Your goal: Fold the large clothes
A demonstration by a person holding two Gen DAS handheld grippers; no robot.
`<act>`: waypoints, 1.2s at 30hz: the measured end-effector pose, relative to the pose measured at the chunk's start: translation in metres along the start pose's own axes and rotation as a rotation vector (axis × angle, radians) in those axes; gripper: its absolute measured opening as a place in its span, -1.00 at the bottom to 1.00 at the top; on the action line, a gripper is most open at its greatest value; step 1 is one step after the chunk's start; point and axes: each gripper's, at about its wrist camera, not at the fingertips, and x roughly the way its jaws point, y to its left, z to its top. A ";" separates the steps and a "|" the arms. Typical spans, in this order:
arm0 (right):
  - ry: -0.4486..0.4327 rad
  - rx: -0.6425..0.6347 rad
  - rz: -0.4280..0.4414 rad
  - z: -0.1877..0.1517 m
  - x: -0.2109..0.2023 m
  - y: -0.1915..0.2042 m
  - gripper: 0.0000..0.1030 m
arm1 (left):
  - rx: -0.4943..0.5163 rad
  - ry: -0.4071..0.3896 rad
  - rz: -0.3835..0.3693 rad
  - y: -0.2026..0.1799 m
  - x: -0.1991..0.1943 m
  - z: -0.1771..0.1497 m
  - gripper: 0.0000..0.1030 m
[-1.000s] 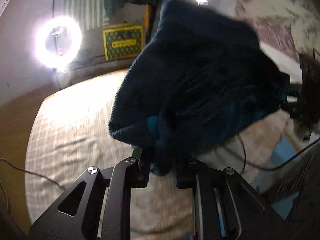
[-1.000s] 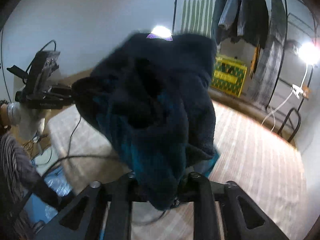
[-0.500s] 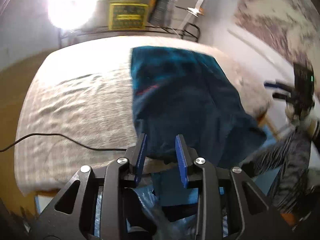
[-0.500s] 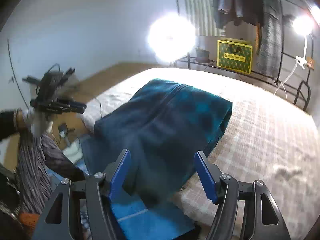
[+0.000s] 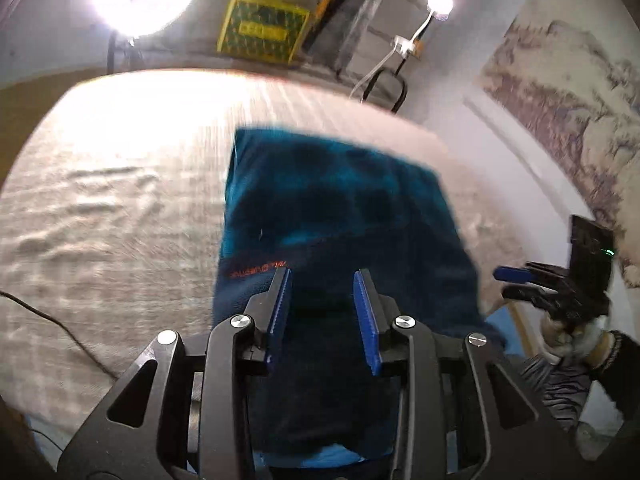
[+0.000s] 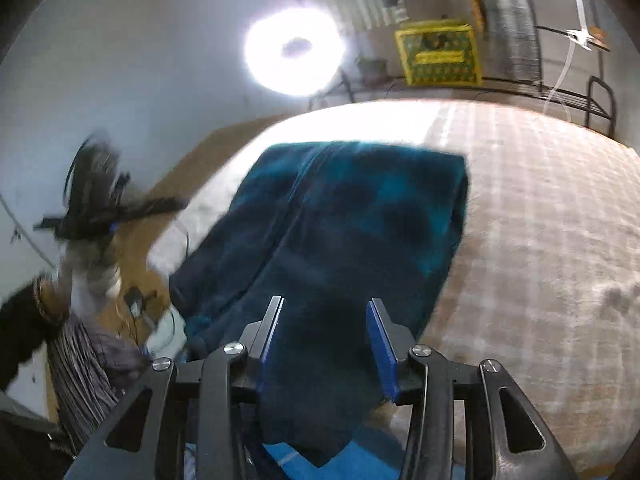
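Left wrist view: left gripper [image 5: 322,304] jaws parted, empty, above near end of blue fleece garment [image 5: 340,216]; pads clear of cloth. Garment flat on bed [image 5: 112,200], near end hanging over edge. Right gripper [image 5: 520,280] off right, state unclear.

Right wrist view: right gripper [image 6: 326,330] jaws just closing, still apart, nothing pinched; garment [image 6: 360,224] below. Left gripper [image 6: 104,208] blurred at left.

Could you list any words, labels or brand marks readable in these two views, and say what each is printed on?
Orange lettering on the blue fleece garment: upside down and blurred, unreadable.
Band of print on the yellow-green box: too small and blurred to read.
No other text shows.
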 end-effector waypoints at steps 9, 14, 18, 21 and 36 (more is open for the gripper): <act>0.204 -0.317 -0.159 -0.034 0.044 0.042 -0.22 | -0.008 0.084 0.059 0.017 0.030 0.001 -0.38; -0.012 -0.104 -0.108 0.025 0.002 0.007 0.04 | -0.011 -0.050 0.040 0.006 0.012 0.052 -0.38; -0.114 0.082 -0.113 0.063 0.000 -0.040 0.32 | -0.083 -0.078 0.004 0.014 0.028 0.086 -0.26; -0.086 0.261 -0.078 0.074 0.023 -0.083 0.31 | -0.131 -0.062 -0.001 0.024 0.051 0.097 -0.20; 0.048 0.278 -0.273 0.099 0.096 -0.093 0.37 | 0.089 0.046 0.246 0.002 0.141 0.105 -0.18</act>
